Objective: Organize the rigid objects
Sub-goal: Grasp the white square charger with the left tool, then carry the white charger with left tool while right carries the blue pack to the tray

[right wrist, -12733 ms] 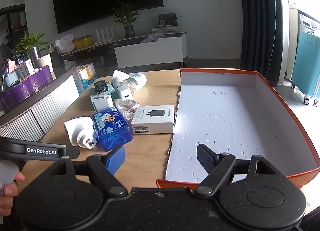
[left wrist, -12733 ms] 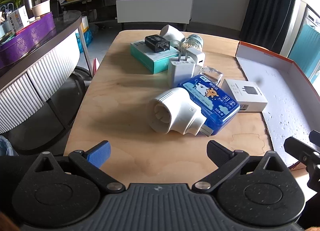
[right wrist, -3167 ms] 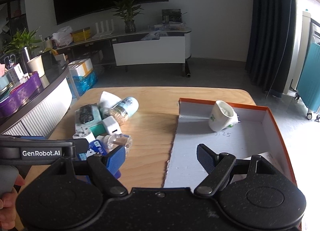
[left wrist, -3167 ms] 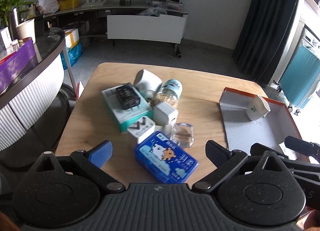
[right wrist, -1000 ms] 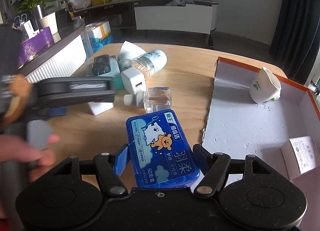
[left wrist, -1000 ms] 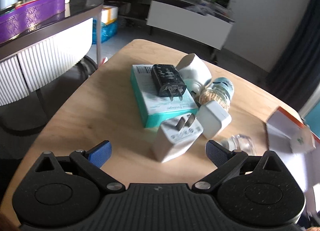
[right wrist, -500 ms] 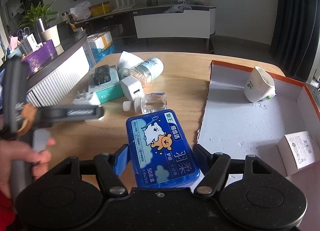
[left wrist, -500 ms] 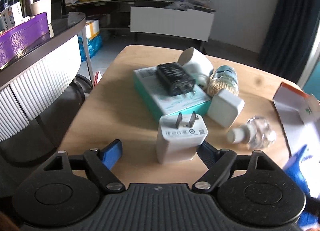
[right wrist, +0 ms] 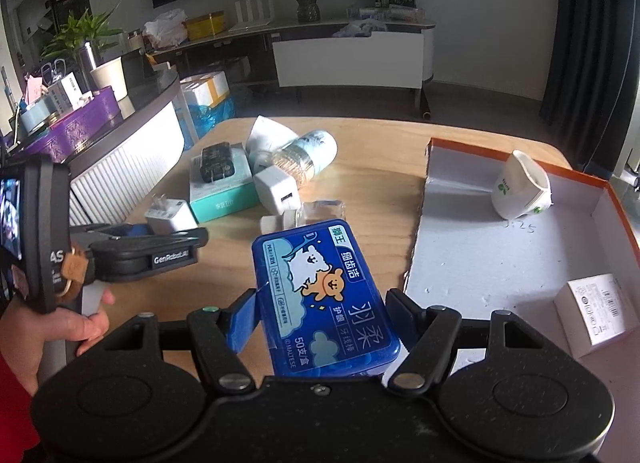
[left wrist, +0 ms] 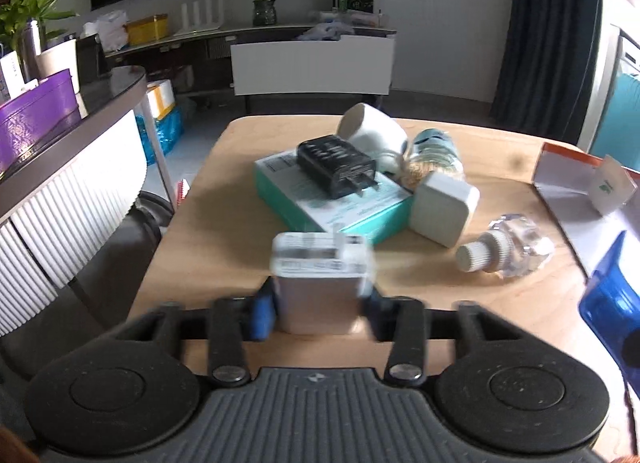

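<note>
Left hand-held gripper: closed on white plug adapter, prongs up, blurred, held over near part of wooden tabletop. Right hand-held gripper: closed on blue plastic case, cartoon label up, held at near corner of orange-rimmed tray; same case at right edge of left wrist view. Beyond, lying on tabletop: clear glass bottle with white cap, on its side; white cube charger, touching teal box; black charger, resting on top of teal box; white cone-shaped device and jar with pale blue lid, on its side, both behind the box. Inside tray: small white carton at near right; white cup-shaped item tipped over at far end. Far background: curved white counter at left, purple container on it.
</note>
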Demonstrator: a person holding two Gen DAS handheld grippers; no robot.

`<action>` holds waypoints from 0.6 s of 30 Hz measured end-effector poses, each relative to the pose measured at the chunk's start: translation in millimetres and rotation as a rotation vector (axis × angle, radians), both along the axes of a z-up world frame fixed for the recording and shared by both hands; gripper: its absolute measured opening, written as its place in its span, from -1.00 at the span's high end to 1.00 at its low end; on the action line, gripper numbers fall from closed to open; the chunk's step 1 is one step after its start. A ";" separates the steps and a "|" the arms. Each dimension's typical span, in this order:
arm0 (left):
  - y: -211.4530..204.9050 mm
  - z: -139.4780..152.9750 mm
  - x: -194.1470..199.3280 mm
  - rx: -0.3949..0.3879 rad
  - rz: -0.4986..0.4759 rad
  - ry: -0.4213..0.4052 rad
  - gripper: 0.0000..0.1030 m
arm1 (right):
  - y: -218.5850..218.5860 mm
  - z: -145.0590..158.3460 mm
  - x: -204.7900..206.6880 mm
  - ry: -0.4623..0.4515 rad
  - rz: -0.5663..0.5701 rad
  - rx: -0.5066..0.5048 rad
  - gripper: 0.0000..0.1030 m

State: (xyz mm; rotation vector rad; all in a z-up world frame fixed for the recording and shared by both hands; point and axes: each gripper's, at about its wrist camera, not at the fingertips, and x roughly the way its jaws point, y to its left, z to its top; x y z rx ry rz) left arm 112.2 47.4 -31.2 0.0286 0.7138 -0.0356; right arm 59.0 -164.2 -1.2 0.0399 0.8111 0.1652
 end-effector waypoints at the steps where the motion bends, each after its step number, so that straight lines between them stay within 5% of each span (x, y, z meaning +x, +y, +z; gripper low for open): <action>1: 0.0 1.2 -1.8 -0.006 -0.004 0.001 0.20 | -0.2 0.7 -0.4 -0.002 -0.005 -0.001 -0.61; 18: -30.9 47.9 -44.6 -0.118 -0.070 -0.029 0.20 | -7.4 29.1 -15.1 -0.087 -0.048 -0.009 -0.61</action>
